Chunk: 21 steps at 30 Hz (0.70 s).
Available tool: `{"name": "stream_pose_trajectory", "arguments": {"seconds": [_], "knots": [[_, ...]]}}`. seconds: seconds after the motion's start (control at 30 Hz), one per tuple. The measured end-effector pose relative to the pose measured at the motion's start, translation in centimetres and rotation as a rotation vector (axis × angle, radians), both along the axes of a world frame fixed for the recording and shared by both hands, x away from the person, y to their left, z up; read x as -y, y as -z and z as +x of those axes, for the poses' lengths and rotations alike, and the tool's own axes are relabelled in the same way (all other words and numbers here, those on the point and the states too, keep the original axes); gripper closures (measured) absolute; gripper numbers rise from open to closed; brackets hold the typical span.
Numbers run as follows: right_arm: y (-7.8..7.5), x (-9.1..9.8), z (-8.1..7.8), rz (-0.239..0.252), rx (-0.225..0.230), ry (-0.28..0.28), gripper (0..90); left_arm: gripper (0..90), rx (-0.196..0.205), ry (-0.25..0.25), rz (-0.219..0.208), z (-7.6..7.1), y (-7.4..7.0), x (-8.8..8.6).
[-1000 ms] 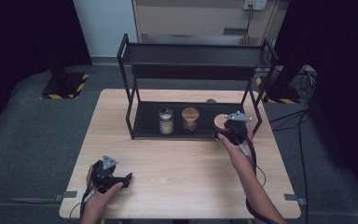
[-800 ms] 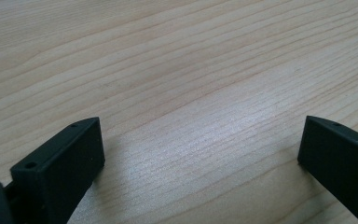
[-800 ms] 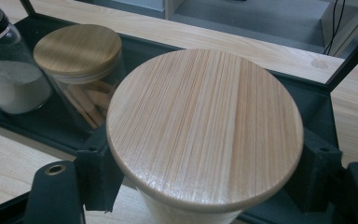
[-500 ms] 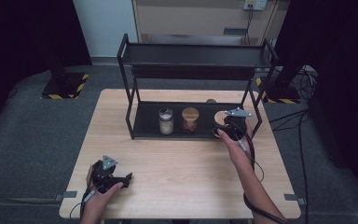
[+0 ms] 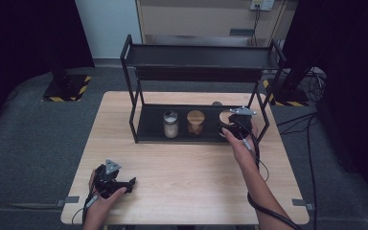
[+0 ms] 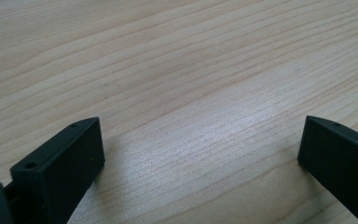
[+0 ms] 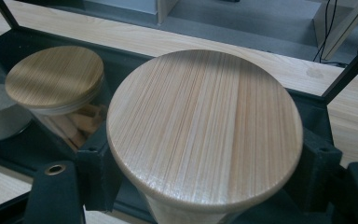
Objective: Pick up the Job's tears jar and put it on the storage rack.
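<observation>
A jar with a round wooden lid [image 7: 205, 126] sits between the jaws of my right gripper [image 7: 205, 191], which is shut on it just below the lid. From the high view, this jar [image 5: 226, 116] and the right gripper [image 5: 228, 126] are at the right end of the black rack's lower shelf [image 5: 148, 130]. My left gripper [image 5: 127, 184] lies on the table [image 5: 196, 167] near the front left. It is open, and there is bare wood between its fingers [image 6: 70, 158].
Two more jars stand on the lower shelf to the left of the held one. One has a wooden lid [image 5: 195, 122] and brownish pieces inside; the other [image 5: 171, 123] holds something white. The rack's upper shelf [image 5: 201, 57] overhangs them. A cable trails from the right gripper along the forearm.
My right gripper has edged slightly farther toward the rack's lower shelf with the jar in it. The left gripper has stayed where it was.
</observation>
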State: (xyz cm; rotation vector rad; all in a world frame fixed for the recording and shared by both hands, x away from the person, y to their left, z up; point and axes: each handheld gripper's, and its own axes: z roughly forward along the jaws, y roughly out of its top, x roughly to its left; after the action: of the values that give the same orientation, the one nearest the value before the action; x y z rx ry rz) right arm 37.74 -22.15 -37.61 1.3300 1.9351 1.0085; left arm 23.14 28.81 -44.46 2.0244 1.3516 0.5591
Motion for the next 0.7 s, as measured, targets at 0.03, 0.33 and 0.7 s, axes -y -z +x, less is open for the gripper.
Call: {"name": "stream_pose_trajectory", "arguments": {"seconds": [0.03,0.33,0.7], "knots": [[0.0,-0.1,0.1,0.000,-0.001,0.003,25.8,0.0,0.000,0.000,0.000,0.0,0.0,0.0],[0.1,-0.2,1.0,-0.003,-0.004,0.014,25.9,0.0,0.000,0.001,0.000,0.0,0.0,0.0],[0.5,-0.3,1.9,-0.007,-0.015,0.024,25.8,0.0,0.000,0.002,0.000,0.0,0.0,0.0]]}}
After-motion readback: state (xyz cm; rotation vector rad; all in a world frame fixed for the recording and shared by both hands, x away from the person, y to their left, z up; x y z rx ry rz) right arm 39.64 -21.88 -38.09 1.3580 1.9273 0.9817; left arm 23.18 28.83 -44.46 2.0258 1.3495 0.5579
